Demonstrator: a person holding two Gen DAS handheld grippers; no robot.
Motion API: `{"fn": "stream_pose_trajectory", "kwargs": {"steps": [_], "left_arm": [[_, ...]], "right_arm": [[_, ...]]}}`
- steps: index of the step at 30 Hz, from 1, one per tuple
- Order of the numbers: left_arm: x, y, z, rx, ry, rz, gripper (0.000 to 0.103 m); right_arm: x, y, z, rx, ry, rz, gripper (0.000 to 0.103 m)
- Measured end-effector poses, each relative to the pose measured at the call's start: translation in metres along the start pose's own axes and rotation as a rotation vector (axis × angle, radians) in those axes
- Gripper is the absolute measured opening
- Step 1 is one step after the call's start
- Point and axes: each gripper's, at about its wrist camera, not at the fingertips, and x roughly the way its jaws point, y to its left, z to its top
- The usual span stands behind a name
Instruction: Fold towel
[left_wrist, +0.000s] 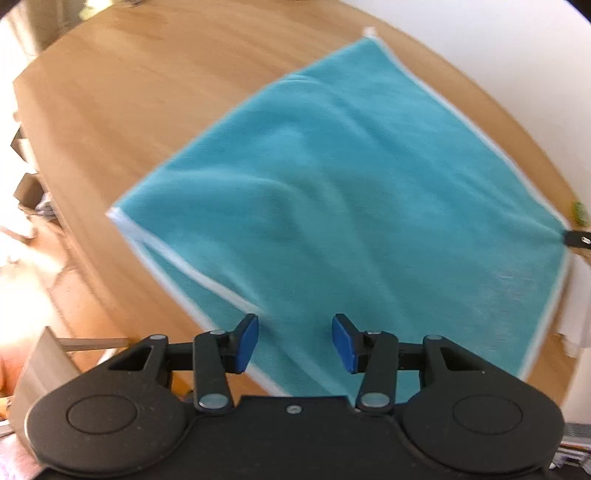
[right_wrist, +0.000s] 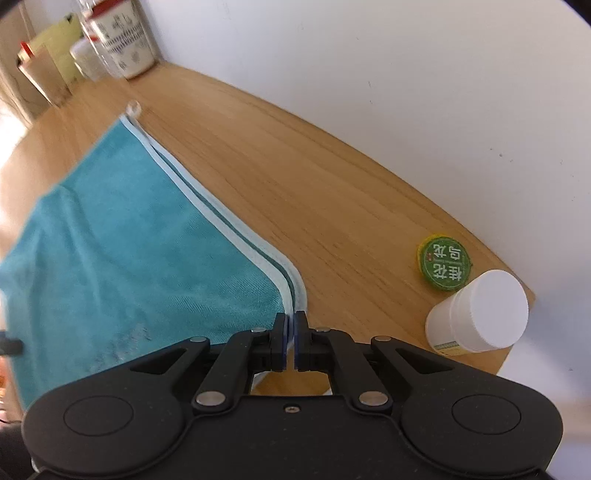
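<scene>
A teal towel (left_wrist: 332, 192) with a pale blue hem lies folded in two layers on the wooden table (left_wrist: 129, 92). My left gripper (left_wrist: 294, 341) hangs open above the towel's near edge, its blue pads (left_wrist: 246, 343) apart with only cloth below them. In the right wrist view the towel (right_wrist: 122, 240) spreads to the left, and my right gripper (right_wrist: 291, 341) is shut on its near corner, both hems pinched between the pads. The right gripper's tip (left_wrist: 578, 238) shows at the towel's right corner in the left wrist view.
A green round tin (right_wrist: 445, 264) and a white lidded jar (right_wrist: 480, 314) stand on the table at the right, near its edge by the white wall. Jars and boxes (right_wrist: 118, 40) crowd the far left corner. A chair back (left_wrist: 44, 365) sits below the table's left edge.
</scene>
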Motion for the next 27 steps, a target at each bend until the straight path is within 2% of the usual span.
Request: {"fn": "stream_pose_trajectory", "kwargs": {"steps": [2,5,10,12,15,19,22,27], "left_arm": [[-0.01,0.008,0.003,0.009,-0.004,-0.011,0.046],[-0.029,0.012,0.016,0.09,-0.055,-0.002,0.046],[-0.037,0.015,0.049,0.207,-0.101,0.004,0.046],[-0.037,0.018,0.064,0.259,-0.11,-0.004,0.046],[-0.027,0.01,0.085,0.375,-0.113,-0.045,0.046],[-0.013,0.01,0.106,0.541,-0.109,-0.098,0.046],[-0.001,0.007,0.112,0.67,-0.128,-0.153,0.052],[0.022,0.006,0.118,0.782,-0.091,-0.183,0.053]], "right_arm": [[-0.003,0.006,-0.003,0.001,-0.018,-0.024,0.008],[-0.016,0.011,-0.01,0.019,-0.049,-0.053,0.021],[-0.057,0.026,-0.036,0.029,-0.058,-0.105,0.023],[-0.073,0.032,-0.053,0.08,-0.062,-0.091,0.034],[-0.081,0.057,-0.087,0.225,-0.045,-0.081,0.034],[-0.074,0.099,-0.136,0.549,-0.026,-0.073,0.034],[-0.07,0.13,-0.173,0.792,-0.011,-0.066,0.034],[-0.059,0.173,-0.193,1.025,-0.073,-0.08,0.034]]}}
